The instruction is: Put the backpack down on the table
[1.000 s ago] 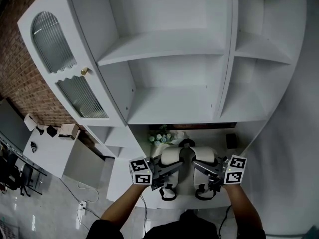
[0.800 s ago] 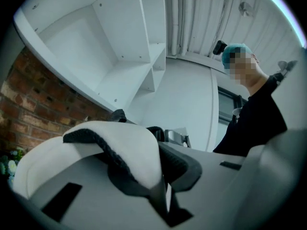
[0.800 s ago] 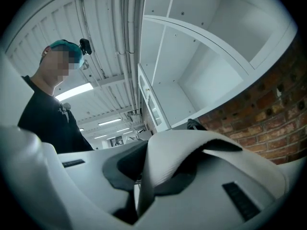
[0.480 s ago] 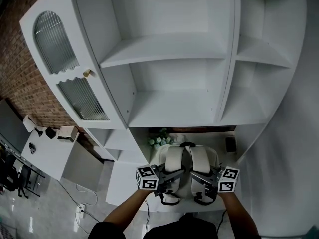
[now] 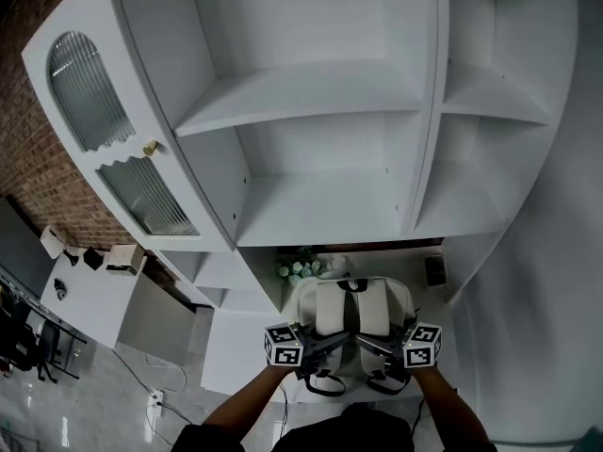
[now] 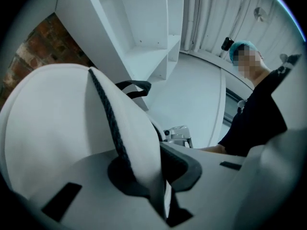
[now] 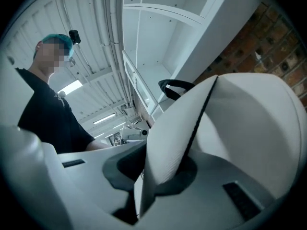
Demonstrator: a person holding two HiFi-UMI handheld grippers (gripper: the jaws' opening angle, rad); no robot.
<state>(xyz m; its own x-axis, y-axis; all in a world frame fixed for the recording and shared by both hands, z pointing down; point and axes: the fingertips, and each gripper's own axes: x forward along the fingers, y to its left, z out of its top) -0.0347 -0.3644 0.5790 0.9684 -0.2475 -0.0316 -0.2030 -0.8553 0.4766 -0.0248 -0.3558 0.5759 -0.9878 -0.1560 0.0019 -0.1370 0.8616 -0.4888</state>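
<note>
the backpack (image 5: 353, 301) stands upright over the near part of the worktop (image 5: 435, 301), straps facing near, in front of the shelf unit (image 5: 320, 205); whether its base bears on the surface cannot be told. the left hand-held gripper (image 5: 327, 341) has narrow jaws pinched on the left strap (image 6: 132, 143) and the right hand-held gripper (image 5: 374, 340) likewise on the right strap (image 7: 175, 128), a paired hold judged to keep the load level and upright for setting down. the bag lies just beyond and between the two, each gripping low on its near side.
</note>
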